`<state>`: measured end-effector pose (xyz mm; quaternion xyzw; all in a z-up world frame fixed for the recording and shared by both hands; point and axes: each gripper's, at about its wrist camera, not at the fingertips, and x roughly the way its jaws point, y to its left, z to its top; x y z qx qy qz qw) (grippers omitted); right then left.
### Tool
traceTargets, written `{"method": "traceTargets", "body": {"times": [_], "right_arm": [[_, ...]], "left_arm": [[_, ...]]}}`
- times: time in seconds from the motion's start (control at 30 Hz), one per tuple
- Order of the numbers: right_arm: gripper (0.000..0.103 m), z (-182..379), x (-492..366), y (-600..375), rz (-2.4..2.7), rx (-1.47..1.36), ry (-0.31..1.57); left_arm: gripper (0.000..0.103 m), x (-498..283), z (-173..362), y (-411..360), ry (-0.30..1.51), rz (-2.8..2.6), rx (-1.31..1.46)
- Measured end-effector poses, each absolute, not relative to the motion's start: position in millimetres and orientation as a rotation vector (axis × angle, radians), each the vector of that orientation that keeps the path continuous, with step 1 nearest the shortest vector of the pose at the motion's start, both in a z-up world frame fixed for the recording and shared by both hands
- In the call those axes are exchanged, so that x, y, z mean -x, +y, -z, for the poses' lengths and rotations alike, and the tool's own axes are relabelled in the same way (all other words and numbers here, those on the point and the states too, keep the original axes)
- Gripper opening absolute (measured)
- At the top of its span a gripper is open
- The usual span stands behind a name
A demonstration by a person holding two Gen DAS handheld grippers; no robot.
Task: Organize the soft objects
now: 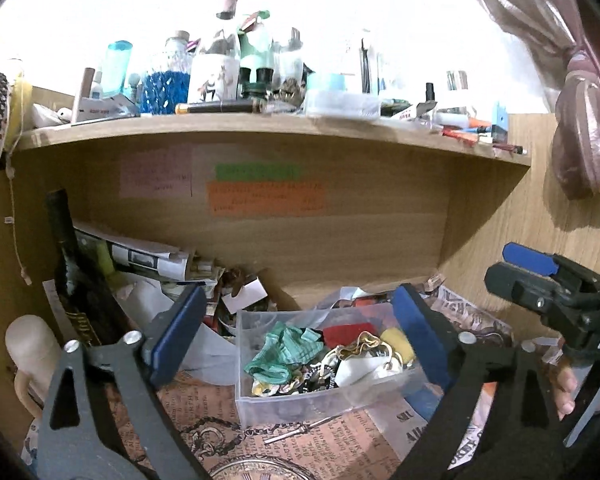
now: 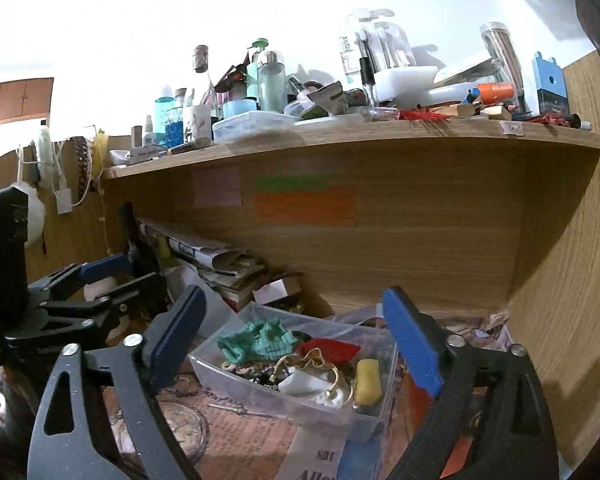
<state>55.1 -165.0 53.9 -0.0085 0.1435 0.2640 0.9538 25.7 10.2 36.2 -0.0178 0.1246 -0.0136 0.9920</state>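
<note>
A clear plastic box [image 1: 256,400] [image 2: 228,376] stands on the desk and holds soft items: a green cloth scrunchie [image 1: 286,350] [image 2: 260,342], a red piece [image 1: 346,334] [image 2: 332,350], a gold-edged scrunchie [image 1: 360,348] [image 2: 312,360], a yellow piece [image 1: 398,344] [image 2: 368,382] and a white piece [image 1: 360,372] [image 2: 300,384]. My left gripper [image 1: 296,332] is open and empty, hovering just before the box. My right gripper [image 2: 296,336] is open and empty over the box. Each gripper shows in the other's view: the right one [image 1: 540,276] and the left one [image 2: 100,280].
A wooden shelf [image 1: 260,128] [image 2: 340,136] crowded with bottles and jars runs overhead. Folded papers [image 1: 140,256] [image 2: 212,256] and a dark bottle [image 1: 72,264] lie at the back left. Printed vintage paper [image 1: 300,444] covers the desk. A pink curtain [image 1: 580,120] hangs right.
</note>
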Motion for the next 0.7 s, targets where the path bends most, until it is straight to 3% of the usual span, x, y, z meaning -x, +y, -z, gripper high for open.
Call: {"method": "traceTargets", "body": {"times": [0.2,0.7], "right_arm": [[0.103,-53.9,-47.8,-165.6,-0.528,0.004,0.280],[0.103,-54.5,-45.5,-166.1,-0.525,-0.001,0.274]], "left_arm": [[0.102,-18.0,-40.4,8.1,0.239,0.023,0.034],[0.103,-17.9,-37.7,6.1,0.242,0.014,0.033]]}}
